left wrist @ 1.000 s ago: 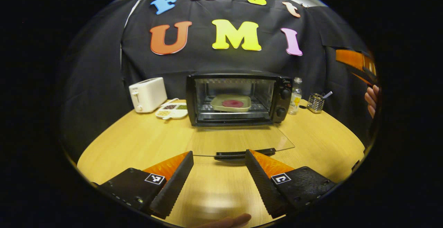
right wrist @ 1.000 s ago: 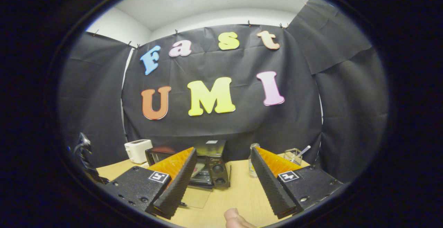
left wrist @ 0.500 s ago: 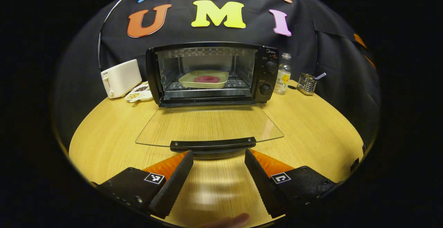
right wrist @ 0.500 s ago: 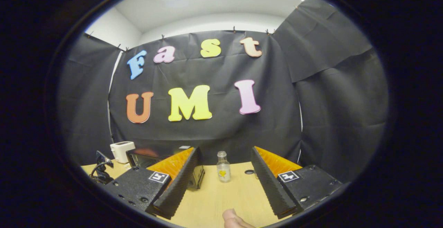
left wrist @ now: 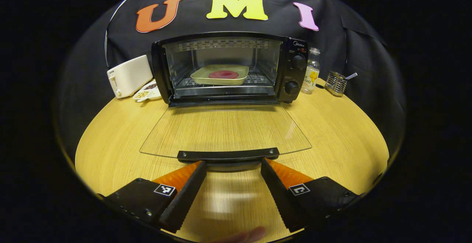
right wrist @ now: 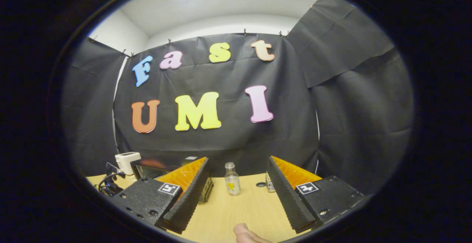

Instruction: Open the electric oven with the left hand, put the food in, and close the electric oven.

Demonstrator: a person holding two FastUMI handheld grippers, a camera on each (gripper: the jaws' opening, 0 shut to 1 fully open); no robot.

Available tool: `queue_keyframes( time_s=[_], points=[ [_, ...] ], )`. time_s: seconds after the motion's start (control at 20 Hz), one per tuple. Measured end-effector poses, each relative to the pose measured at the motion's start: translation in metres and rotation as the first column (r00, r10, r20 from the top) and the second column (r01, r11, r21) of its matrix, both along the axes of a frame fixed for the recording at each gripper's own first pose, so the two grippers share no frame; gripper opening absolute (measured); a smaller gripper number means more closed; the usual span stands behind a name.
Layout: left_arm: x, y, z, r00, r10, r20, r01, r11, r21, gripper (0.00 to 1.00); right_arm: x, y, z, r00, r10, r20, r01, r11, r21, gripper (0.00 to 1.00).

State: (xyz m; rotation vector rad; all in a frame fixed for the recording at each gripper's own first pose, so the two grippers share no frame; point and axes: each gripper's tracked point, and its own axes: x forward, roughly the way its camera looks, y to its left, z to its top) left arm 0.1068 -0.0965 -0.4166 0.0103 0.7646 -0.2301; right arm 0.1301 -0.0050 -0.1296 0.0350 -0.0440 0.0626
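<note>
Inside the open oven (left wrist: 221,68) sits the food tray (left wrist: 220,75); both tools (left wrist: 232,167) (right wrist: 238,184) gape, empty.

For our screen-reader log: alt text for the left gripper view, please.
An electric oven stands with its glass door folded down flat, a tray of food on its rack. The open left gripper sits just before the door handle.

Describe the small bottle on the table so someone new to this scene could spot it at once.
Start from the black electric oven at the back of the wooden table, its glass door lying open. Just beyond the oven's knob side stands the bottle, upright. It is clear with a yellow label, unlike the wire mesh holder farther along.
</note>
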Motion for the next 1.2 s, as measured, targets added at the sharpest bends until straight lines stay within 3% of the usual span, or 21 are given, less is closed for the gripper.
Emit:
queue_keyframes(
  time_s=[0.25, 0.7, 0.75, 0.8, 1.2],
  points=[
    [0.003, 0.001, 0.007, 1.0, 0.0, 0.004, 0.0, 1.0, 0.015, 0.96, 0.002, -0.002, -0.002, 1.0, -0.003, -0.012, 0.002, 1.0, -0.014, 0.96],
    [0.028, 0.006, 0.057, 0.993, 0.03, 0.116, -0.031, 1.0, 0.005, 0.95, -0.005, 0.0, -0.001, 1.0, -0.004, -0.008, 0.003, 0.999, -0.041, 0.96],
    [0.031, 0.006, 0.062, 0.992, 0.033, 0.122, -0.034, 0.999, 0.001, 0.96, -0.005, -0.001, -0.001, 1.0, -0.005, -0.013, 0.005, 0.999, -0.042, 0.99],
    [0.033, 0.006, 0.066, 0.991, 0.035, 0.13, -0.035, 0.999, -0.001, 0.96, -0.005, -0.002, -0.003, 1.0, -0.007, -0.017, 0.006, 0.999, -0.045, 0.96],
    [0.061, 0.006, 0.102, 0.979, 0.029, 0.204, -0.029, 1.0, -0.003, 0.97, -0.018, -0.012, 0.002, 0.999, -0.029, -0.017, 0.028, 0.998, -0.057, 0.96]
  ],
)
